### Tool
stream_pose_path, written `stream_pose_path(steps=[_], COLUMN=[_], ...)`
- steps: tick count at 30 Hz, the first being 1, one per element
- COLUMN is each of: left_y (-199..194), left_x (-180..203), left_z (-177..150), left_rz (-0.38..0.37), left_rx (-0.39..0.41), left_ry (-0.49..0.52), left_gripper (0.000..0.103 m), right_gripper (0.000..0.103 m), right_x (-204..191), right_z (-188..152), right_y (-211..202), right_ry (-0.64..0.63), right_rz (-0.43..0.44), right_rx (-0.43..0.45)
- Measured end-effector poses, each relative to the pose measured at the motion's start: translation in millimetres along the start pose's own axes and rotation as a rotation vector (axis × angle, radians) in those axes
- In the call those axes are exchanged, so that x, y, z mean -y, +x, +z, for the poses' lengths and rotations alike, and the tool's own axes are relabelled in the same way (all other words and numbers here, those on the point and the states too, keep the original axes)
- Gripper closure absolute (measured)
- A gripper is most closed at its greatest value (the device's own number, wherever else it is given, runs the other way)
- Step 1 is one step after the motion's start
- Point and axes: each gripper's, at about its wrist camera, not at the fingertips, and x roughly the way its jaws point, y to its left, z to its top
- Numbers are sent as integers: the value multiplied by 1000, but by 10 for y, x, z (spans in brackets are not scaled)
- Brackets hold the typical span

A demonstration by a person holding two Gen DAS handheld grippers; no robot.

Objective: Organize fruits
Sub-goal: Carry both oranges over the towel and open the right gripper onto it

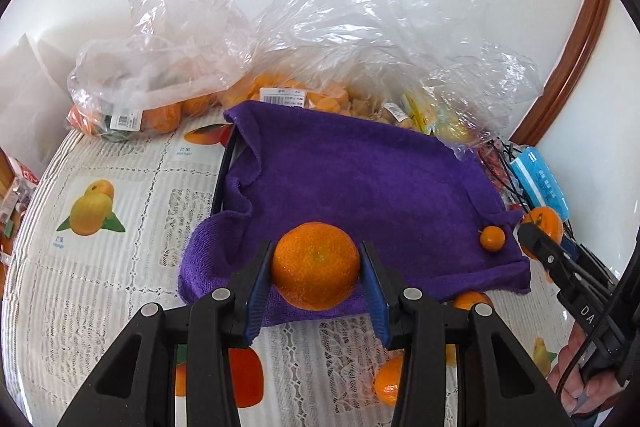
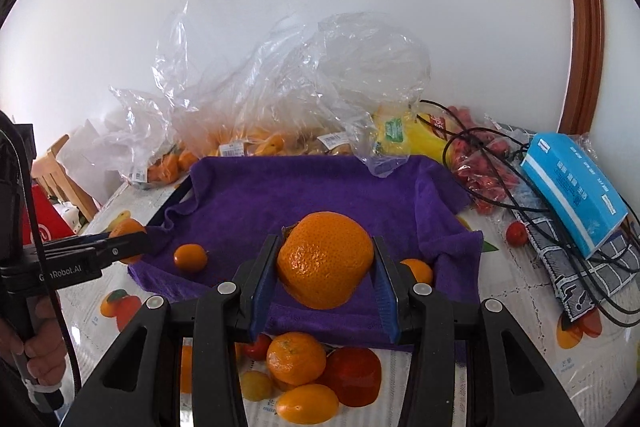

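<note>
My left gripper [image 1: 316, 267] is shut on a mandarin orange [image 1: 316, 265] and holds it over the near edge of the purple towel [image 1: 360, 179] that lines a tray. My right gripper [image 2: 325, 269] is shut on a second mandarin orange [image 2: 326, 261] above the towel [image 2: 304, 195]. A small kumquat [image 1: 492, 237] lies on the towel; it also shows in the right wrist view [image 2: 190, 257]. Loose fruit lies on the table in front of the tray: a mandarin [image 2: 296, 358], a kumquat [image 2: 307, 405], a small yellow fruit [image 2: 256, 385] and a cherry tomato [image 2: 258, 346].
Clear plastic bags of fruit [image 1: 168, 75] [image 2: 280, 99] stand behind the tray against the wall. A blue tissue pack [image 2: 572, 187], black cables [image 2: 500, 163], a bag of cherry tomatoes [image 2: 480, 171] and a loose tomato [image 2: 516, 233] lie to the right. The tablecloth [image 1: 100, 267] has fruit prints.
</note>
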Motion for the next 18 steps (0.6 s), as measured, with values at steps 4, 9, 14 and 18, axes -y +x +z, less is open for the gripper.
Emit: stream_pose_path(steps=[4, 9, 14, 18], left_y=[18, 50, 51, 65], left_x=[-35, -44, -33, -36], left_z=[12, 8, 10, 13], left_rz=[0, -1, 1, 1], left_rx=[5, -4, -5, -11], left_ry=[-12, -17, -12, -15], left_gripper=[63, 63, 63, 63], right_gripper=[59, 59, 59, 59], right_x=[51, 57, 31, 33], right_z=[-25, -37, -63, -81], right_y=[30, 52, 97, 127], right_ry=[14, 14, 2, 3], right_rz=[4, -8, -16, -19], right_rx=[-13, -19, -30, -39])
